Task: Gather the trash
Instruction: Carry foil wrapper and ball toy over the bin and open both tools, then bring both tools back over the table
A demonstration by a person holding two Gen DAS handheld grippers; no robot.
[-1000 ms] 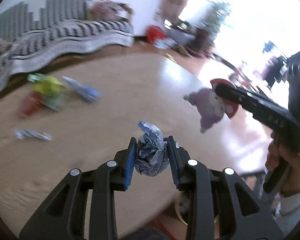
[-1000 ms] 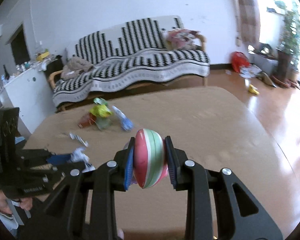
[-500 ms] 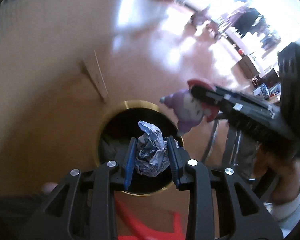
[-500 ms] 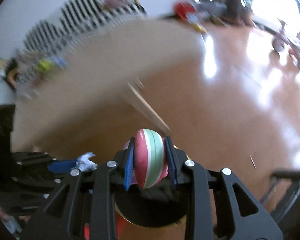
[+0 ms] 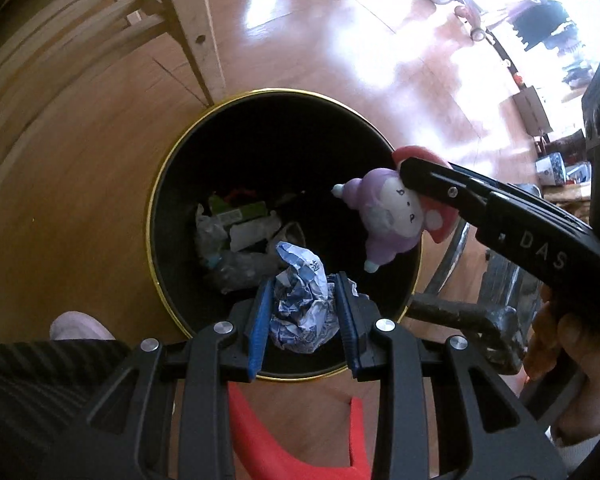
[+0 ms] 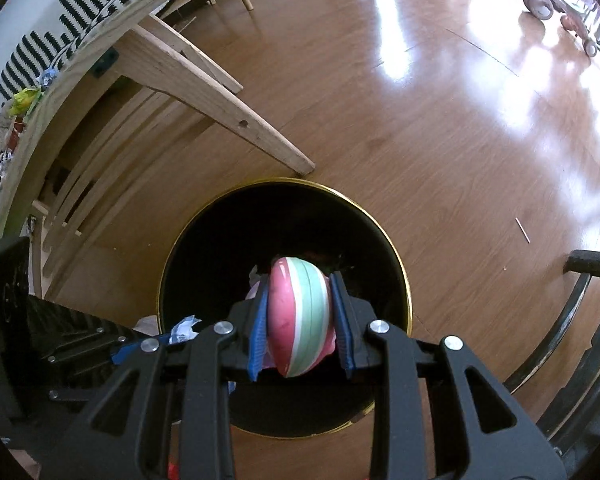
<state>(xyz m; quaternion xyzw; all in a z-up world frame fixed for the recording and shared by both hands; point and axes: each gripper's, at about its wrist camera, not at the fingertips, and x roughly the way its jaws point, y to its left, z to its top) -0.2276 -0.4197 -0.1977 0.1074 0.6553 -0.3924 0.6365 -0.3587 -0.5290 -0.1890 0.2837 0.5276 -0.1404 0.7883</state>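
**Both grippers now over the bin, loads not yet released**

**Change.** One second ago both cameras looked across the tabletop toward the sofa. Both now look steeply down at the floor, with the bin filling the middle of each frame. The grip has not changed on either side.

**Gripper state.**
- Left gripper: closed on the paper wad, crumpled white and blue, lower centre of the left view, over the near rim of the bin.
- Right gripper: closed on the toy, which shows pink, white and green stripes in the right view. In the left view the same toy appears at centre right as a purple and white figure with a red cap, over the bin's right rim.

**Meaning for the task.** Judged from position, transport is complete and release is the step in hand. Both items hang near the rim rather than the centre, so one dropped now could strike the rim and land on the floor.

**Container.** The bin is round and black with a gold rim, and it stands on the wood floor beside a table leg. It already holds trash: clear plastic, a green-and-white pack, something red. It looks under half full.

**Remaining.** More wrappers lie on the tabletop, upper left of the right view.
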